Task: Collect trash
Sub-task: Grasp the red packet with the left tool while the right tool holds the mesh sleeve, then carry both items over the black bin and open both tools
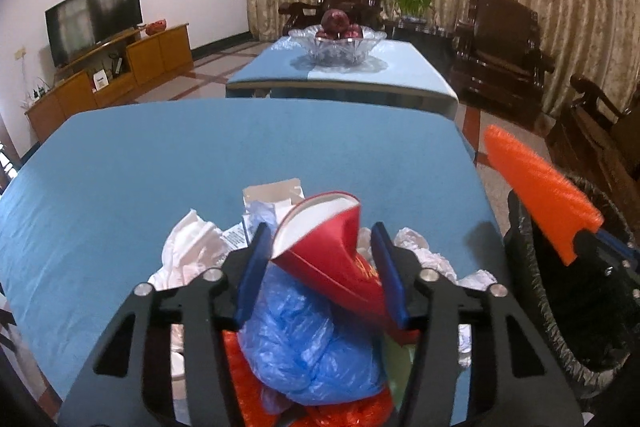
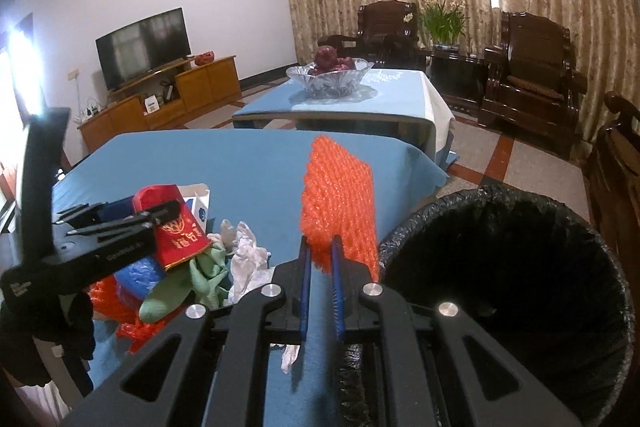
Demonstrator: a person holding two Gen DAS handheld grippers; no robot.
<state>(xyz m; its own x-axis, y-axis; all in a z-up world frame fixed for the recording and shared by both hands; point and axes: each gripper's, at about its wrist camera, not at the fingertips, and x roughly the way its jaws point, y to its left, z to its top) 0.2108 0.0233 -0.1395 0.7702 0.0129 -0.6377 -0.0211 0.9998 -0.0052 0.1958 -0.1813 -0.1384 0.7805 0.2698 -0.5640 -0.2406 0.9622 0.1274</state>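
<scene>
A squashed red paper cup (image 1: pixel 332 247) sits between the blue pads of my left gripper (image 1: pixel 320 231), which is shut on it, just above a heap of trash. The heap holds a blue plastic bag (image 1: pixel 304 339), crumpled white paper (image 1: pixel 192 247), a white carton (image 1: pixel 272 191) and a green piece (image 2: pixel 180 287). My right gripper (image 2: pixel 320 241) is shut on an orange foam net sheet (image 2: pixel 340 199), held upright beside the black-lined bin (image 2: pixel 520 267). From the right wrist view the left gripper (image 2: pixel 160 215) shows at the left with the cup (image 2: pixel 180 235).
The trash lies on a table with a blue cloth (image 1: pixel 160 167); the bin stands off its right edge. Beyond is a second blue table (image 1: pixel 400 67) with a glass fruit bowl (image 1: pixel 336 47). A TV (image 1: pixel 96 15) on a wooden cabinet lines the left wall; dark wooden armchairs (image 1: pixel 500 39) stand at right.
</scene>
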